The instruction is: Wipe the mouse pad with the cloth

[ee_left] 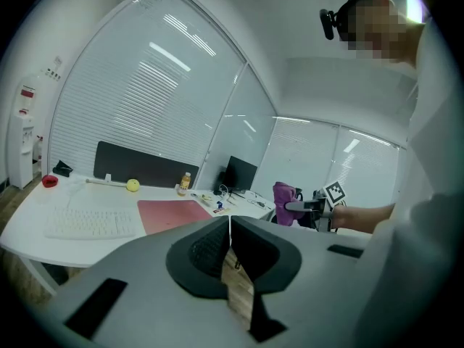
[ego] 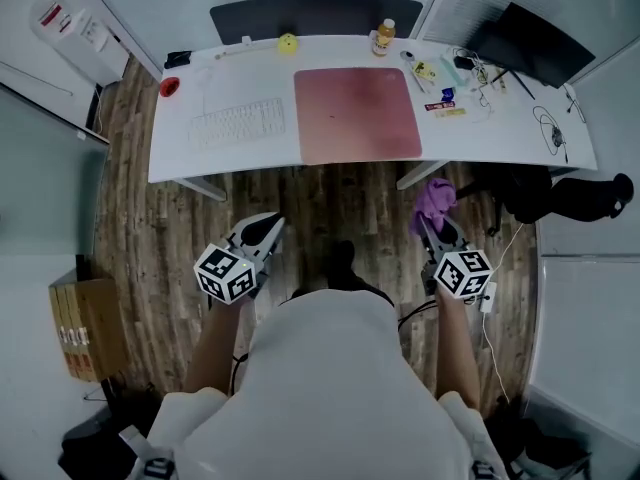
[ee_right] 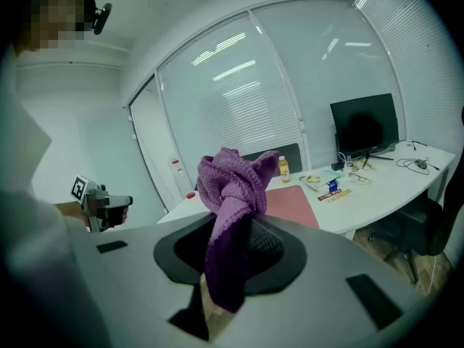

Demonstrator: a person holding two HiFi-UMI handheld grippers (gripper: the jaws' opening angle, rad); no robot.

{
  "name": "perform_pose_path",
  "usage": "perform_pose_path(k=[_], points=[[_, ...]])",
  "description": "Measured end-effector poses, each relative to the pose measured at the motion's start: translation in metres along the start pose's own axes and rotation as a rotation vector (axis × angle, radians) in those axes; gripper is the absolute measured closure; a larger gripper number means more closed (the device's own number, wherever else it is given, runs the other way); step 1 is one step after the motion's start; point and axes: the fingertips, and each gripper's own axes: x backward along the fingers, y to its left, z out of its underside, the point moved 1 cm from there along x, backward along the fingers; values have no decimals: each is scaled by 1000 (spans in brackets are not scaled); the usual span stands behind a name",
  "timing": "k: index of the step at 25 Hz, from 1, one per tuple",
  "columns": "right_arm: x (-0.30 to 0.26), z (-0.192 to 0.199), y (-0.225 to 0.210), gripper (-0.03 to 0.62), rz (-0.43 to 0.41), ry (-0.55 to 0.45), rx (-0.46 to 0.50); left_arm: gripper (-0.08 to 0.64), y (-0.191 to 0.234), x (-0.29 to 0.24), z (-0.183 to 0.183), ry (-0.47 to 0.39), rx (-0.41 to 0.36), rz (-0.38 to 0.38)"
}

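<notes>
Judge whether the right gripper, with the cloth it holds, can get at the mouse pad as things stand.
Probably yes, with a step forward. The right gripper, shut on the cloth, hangs over the floor short of the desk; the mouse pad lies bare with nothing in between.

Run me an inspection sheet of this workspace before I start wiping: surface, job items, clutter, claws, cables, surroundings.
Surface: white desk, curved front edge.
Job's things: pink mouse pad flat at mid-desk; purple cloth off the desk, in the right claw.
Clutter: keyboard left of the pad; red thing, yellow ball and bottle along the back; small items right of the pad.
Claws: left claw shut, empty; right claw shut on the cloth; both over the floor, short of the desk.
Cables: loose cables at the desk's right end, near the monitor.
Surroundings: wood floor; black chair right; cardboard box left.
</notes>
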Motion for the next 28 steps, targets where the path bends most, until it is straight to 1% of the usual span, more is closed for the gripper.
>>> perform_pose_path(k=[8,14,18,22,28], points=[[-52,-27,-61,485,-48,63,3,537,20,-63,-13,25,15,-60],[-82,-37,-101,486,-82,111,1,537,24,-106,-19,39,37,-95],[-97,-32,-127,485,-89,153,-6,537,23,-127,-19,49,55,-117],[-110,-22,-151,486,-73,201,-13,537,25,-140,-16,66,73,-128],[-127,-6,-170,486,-35,258,-35,537,34,-153,-4,114,88,-115]])
